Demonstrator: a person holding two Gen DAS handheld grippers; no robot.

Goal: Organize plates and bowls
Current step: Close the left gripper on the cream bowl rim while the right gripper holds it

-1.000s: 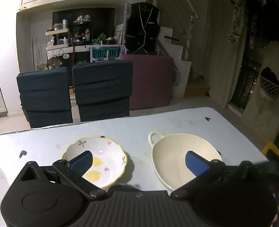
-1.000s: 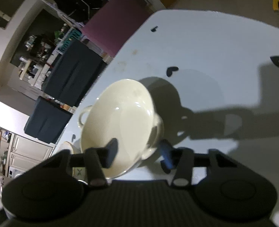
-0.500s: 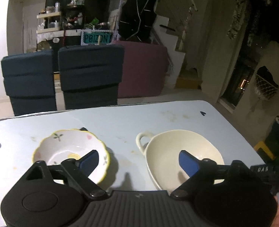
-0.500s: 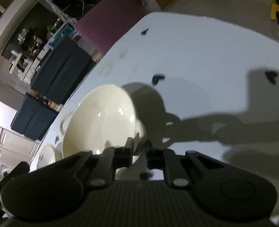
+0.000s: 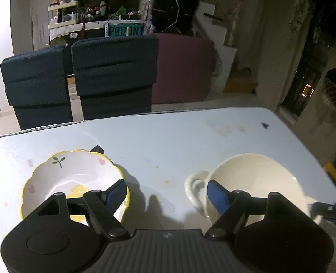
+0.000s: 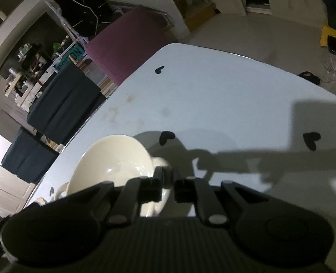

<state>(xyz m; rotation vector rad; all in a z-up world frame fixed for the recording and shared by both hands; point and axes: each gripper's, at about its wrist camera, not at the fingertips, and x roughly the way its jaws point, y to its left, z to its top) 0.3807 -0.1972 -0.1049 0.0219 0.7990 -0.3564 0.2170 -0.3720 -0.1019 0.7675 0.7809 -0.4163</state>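
The right claw, gaping around the cream handled bowl a second ago, is now clamped on its near rim handle; the bowl looks ready to lift. The left claw hangs wide apart between it and the floral bowl on the tabletop.

The left tongs cover the near rims of the floral bowl and the cream bowl; the right tongs hide the pinched edge.
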